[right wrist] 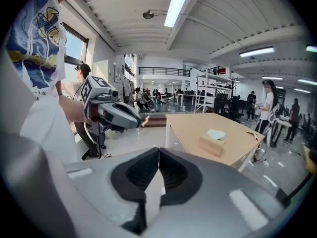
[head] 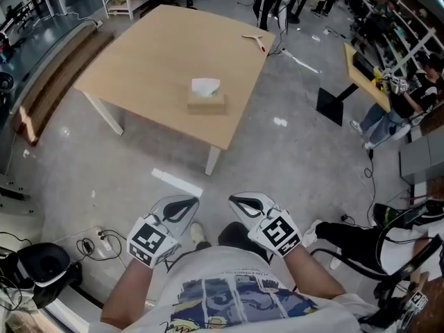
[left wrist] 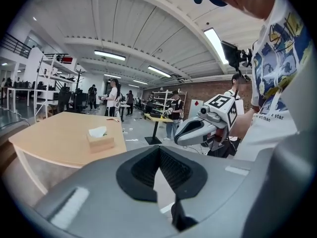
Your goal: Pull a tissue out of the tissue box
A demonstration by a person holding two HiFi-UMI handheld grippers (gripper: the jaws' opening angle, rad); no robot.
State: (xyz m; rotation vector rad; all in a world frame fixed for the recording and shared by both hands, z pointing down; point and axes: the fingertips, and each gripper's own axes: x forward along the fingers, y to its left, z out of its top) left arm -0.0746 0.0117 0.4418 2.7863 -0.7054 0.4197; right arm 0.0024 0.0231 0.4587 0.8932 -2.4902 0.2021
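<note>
Well ahead of you, the tan tissue box (head: 206, 103) sits near the middle of the surface (head: 159, 54), a white tissue (head: 205, 86) poking from its top. Your left gripper (head: 189, 202) and right gripper (head: 239, 201) hang near you, fingers pressed together, empty.

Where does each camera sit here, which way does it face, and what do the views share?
Head view: on the person's head, steeply down at floor and table; shows shirt, forearms, left gripper, right gripper.
Left gripper view: on the left gripper, along its closed jaws; right gripper and shirt at right.
Right gripper view: on the right gripper, along its closed jaws; left gripper at left.
Shared: all three show the tissue box on the table.
</note>
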